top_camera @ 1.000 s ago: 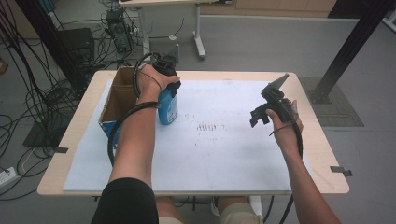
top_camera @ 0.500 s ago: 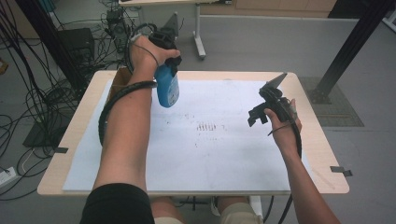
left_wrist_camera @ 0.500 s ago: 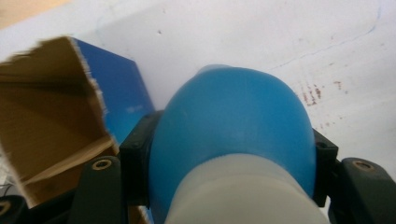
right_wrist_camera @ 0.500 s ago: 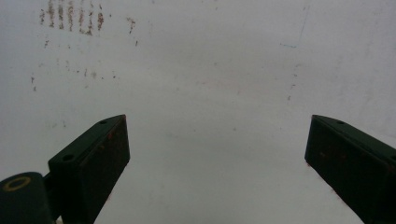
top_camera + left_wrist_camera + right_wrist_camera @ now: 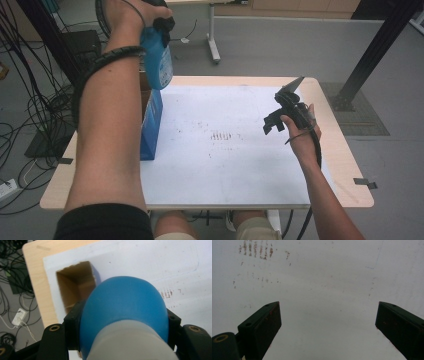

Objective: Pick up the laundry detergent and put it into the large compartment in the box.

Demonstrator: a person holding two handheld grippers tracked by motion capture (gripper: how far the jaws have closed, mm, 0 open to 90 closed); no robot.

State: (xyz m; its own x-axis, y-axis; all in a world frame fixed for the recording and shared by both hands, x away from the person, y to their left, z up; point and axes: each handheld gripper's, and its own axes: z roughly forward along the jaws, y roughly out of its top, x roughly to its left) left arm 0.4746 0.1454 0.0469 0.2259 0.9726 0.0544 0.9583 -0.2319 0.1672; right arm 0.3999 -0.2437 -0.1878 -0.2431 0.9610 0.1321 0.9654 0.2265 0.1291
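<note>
My left gripper (image 5: pixel 161 24) is held high over the table's left side, shut on a blue bottle (image 5: pixel 160 62) that hangs tilted in the air. In the left gripper view the bottle (image 5: pixel 125 307) sits between both jaws, with a pale band near the camera, and my left gripper (image 5: pixel 122 317) clamps its sides. Below it stands an open cardboard box (image 5: pixel 75 287) with a blue outer wall (image 5: pixel 151 125). My right gripper (image 5: pixel 274 120) hovers over the right part of the white mat (image 5: pixel 225 170), and in its own view it (image 5: pixel 327 315) is open with nothing between its fingers (image 5: pixel 264 322).
The white mat carries brown stains (image 5: pixel 222 135) near its middle, seen also in the right gripper view as stains (image 5: pixel 254 248). The wooden table edge (image 5: pixel 345 165) frames the mat. Cables (image 5: pixel 30 125) lie on the floor at the left, and a black post (image 5: pixel 375 55) stands at the right.
The left hand has lifted the blue bottle well up from beside the box, toward the top of the high view. The right hand has stayed in place.
</note>
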